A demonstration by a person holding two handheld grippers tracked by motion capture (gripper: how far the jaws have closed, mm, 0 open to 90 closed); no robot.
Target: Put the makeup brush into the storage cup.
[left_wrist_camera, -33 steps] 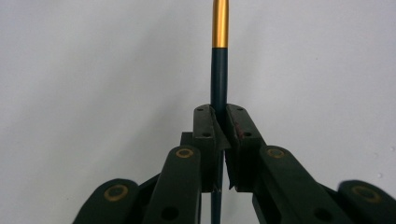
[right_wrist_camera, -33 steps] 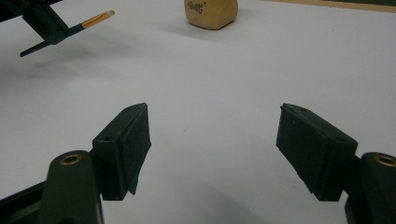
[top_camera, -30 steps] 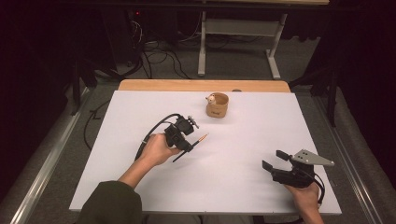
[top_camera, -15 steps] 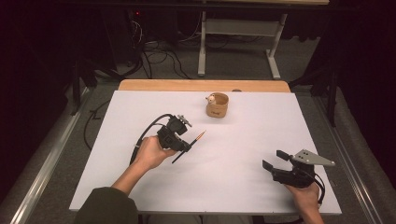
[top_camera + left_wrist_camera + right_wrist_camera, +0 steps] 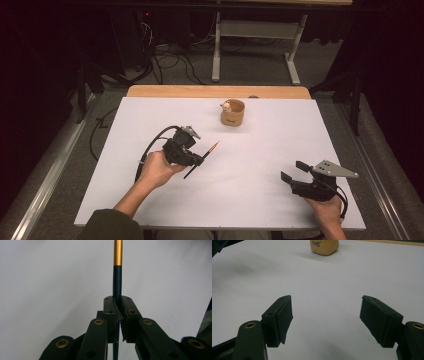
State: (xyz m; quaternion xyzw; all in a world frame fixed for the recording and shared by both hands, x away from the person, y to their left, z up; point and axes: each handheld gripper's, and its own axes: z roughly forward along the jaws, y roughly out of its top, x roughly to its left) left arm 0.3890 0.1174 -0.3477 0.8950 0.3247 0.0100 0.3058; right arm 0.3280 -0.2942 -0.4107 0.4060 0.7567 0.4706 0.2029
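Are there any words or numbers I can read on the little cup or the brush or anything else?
Small dark writing on the side of the tan cup: too blurred and cut off at the top edge to read for sure.
The same mark on the tan cup in the high view: too small to read.
Brush held in the left gripper: no writing to see.
Right gripper and white table: no writing to see.

I count one paintbrush [image 5: 201, 159], dark-handled with a gold ferrule. I count one tan cup [image 5: 233, 112] on the worktop [image 5: 260, 150], and I see one small pale object sitting in it, too small to identify. I count two hand-held grippers: left hand-held gripper [image 5: 200, 159] and right hand-held gripper [image 5: 293, 170].
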